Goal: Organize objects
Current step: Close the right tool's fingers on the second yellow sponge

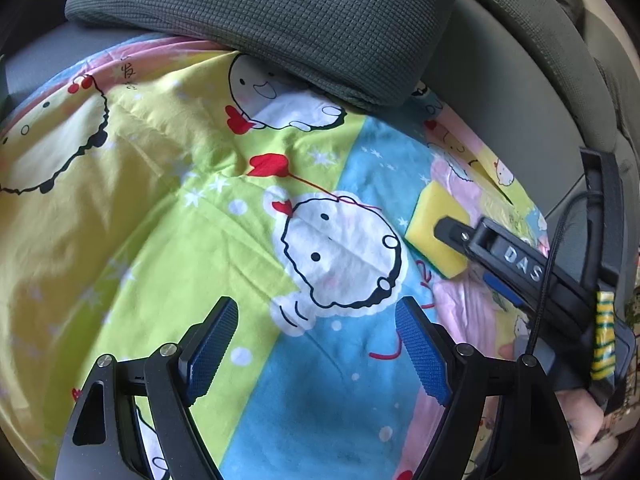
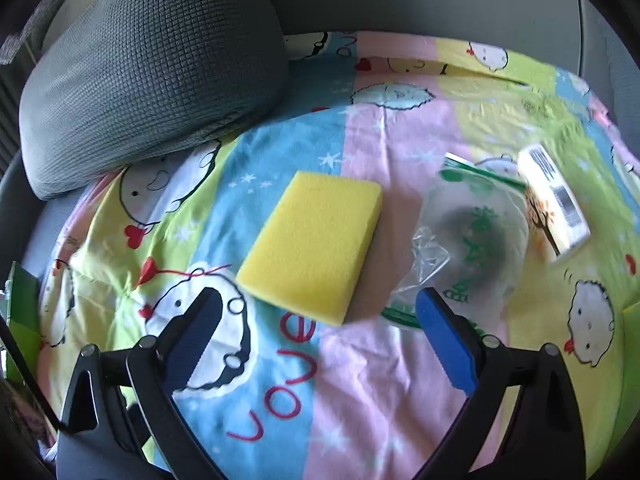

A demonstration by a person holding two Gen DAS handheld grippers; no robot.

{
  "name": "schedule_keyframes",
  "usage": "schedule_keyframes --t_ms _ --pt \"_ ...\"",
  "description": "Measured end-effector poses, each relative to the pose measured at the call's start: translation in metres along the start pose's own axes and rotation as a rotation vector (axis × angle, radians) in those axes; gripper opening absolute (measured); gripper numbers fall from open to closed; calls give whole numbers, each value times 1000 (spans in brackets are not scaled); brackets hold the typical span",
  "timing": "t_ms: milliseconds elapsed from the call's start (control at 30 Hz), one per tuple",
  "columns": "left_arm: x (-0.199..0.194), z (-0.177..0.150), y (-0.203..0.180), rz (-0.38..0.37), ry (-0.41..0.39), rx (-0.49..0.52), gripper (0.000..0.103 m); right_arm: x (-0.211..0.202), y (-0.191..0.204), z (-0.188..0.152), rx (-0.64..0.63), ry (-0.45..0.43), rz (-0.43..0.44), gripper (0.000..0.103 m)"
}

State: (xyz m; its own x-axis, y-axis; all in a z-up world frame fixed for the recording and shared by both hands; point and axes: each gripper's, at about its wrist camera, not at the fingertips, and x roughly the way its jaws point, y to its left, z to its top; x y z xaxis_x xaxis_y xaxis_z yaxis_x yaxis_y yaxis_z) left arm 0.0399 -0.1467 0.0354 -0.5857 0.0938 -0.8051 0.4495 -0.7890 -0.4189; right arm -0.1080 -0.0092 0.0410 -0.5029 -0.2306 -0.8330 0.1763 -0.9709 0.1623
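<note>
My right hand-held gripper (image 2: 320, 332) stands wide open with nothing between its pads, and the yellow sponge (image 2: 312, 246) lies just ahead of it, slightly toward its left finger, flat on the cartoon bedsheet (image 2: 360, 400). I judge the sponge to be very light and soft — it will squash under the pads and not slip, so a gentle closing is enough. The best place to take it seems to be across its two long edges, near the middle; its near corner points toward me, so I would roll the wrist a little first.

Beyond the right finger lies a clear plastic bag (image 2: 472, 240) with green print, thin and crinkly, probably slippery and hard to pinch. Further to that side is a small carton (image 2: 554, 204) with a barcode — stiff and light, I think.

My left hand-held gripper (image 1: 318, 354) is also open and empty, over bare sheet; the sponge (image 1: 430, 228) sits far ahead to its right. The grey pillow (image 1: 260, 20) lies beyond both.
</note>
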Motion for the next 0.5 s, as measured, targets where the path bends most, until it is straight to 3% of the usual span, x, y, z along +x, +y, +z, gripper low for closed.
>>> schedule_keyframes --t_ms 233,367,400,433,500 --pt "-1 2 9 -3 2 -40 81 19 12 14 -25 -9 10 97" --pt "0 2 10 18 5 -40 81 48 11 12 -24 44 -26 96" --pt "1 2 10 22 4 -39 81 49 12 10 -41 28 -43 92" --pt "1 2 10 25 4 -40 81 47 14 9 -70 -6 -70 81" --pt "3 2 9 31 9 -31 81 46 17 8 -117 -16 -112 75"
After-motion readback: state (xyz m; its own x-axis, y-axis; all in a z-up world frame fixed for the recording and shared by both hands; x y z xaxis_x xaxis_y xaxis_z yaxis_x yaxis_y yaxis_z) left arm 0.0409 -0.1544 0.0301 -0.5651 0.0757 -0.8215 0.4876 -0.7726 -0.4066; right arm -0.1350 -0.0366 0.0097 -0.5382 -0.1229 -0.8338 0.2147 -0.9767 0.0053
